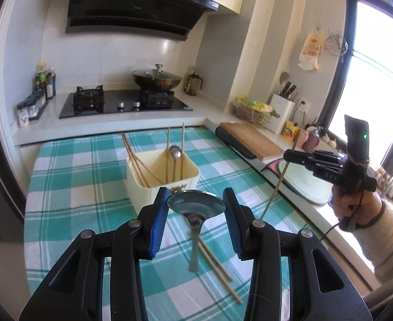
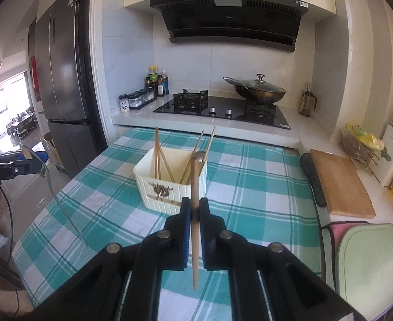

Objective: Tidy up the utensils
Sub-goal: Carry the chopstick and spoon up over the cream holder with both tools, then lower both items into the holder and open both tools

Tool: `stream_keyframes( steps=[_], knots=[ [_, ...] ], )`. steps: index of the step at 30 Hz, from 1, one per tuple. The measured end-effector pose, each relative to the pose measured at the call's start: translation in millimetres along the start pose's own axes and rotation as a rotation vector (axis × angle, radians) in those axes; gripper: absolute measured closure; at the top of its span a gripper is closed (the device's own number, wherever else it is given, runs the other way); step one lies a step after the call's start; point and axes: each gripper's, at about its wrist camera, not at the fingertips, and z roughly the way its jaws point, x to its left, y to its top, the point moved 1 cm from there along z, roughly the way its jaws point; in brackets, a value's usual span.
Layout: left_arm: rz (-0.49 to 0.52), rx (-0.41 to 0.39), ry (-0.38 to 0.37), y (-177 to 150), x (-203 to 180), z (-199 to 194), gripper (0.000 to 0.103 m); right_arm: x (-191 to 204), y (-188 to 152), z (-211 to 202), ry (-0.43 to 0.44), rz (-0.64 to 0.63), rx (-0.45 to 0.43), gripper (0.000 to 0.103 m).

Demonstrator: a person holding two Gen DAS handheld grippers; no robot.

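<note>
My left gripper (image 1: 196,195) is shut on the bowl of a metal spoon (image 1: 196,206), its blue pads pressing both rims while the handle hangs down over the checked cloth. The right wrist view shows that gripper (image 2: 36,164) at far left with the spoon (image 2: 49,182) dangling. My right gripper (image 2: 195,203) is shut on a wooden chopstick (image 2: 195,240) that stands nearly upright. From the left wrist view it (image 1: 287,155) hovers at the right with the chopstick (image 1: 276,184). A cream utensil holder (image 1: 169,184) (image 2: 167,192) stands ahead on the table, with several chopsticks and a spoon in it.
Two chopsticks (image 1: 220,270) lie on the teal checked tablecloth (image 1: 76,176) below the left gripper. Behind are the gas hob (image 2: 223,112) with a lidded wok (image 2: 258,91). A wooden cutting board (image 2: 338,184) and a green board (image 2: 370,267) lie on the counter to the right. A fridge (image 2: 62,80) stands left.
</note>
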Motion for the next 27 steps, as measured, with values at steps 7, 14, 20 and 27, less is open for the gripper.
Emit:
stream_keyframes(
  steps=[7,14,20,27],
  knots=[
    [0.012,-0.204,0.098,85.5,15.6,7.8,0.062,-2.9,76.8,20.9,-0.009,0.005,-0.152,0.097],
    [-0.047,-0.251,0.193,111.3,50.1,85.8,0.062,4.3,116.5,78.2,-0.012,0.02,-0.287,0.097],
    [-0.136,-0.061,0.229,78.4,85.9,173.2,0.062,7.2,95.7,166.5,0.007,0.031,-0.139,0.097],
    [-0.136,0.145,0.269,45.3,89.8,221.9,0.06,3.7,67.8,229.3,0.023,0.105,0.082,0.096]
  ],
)
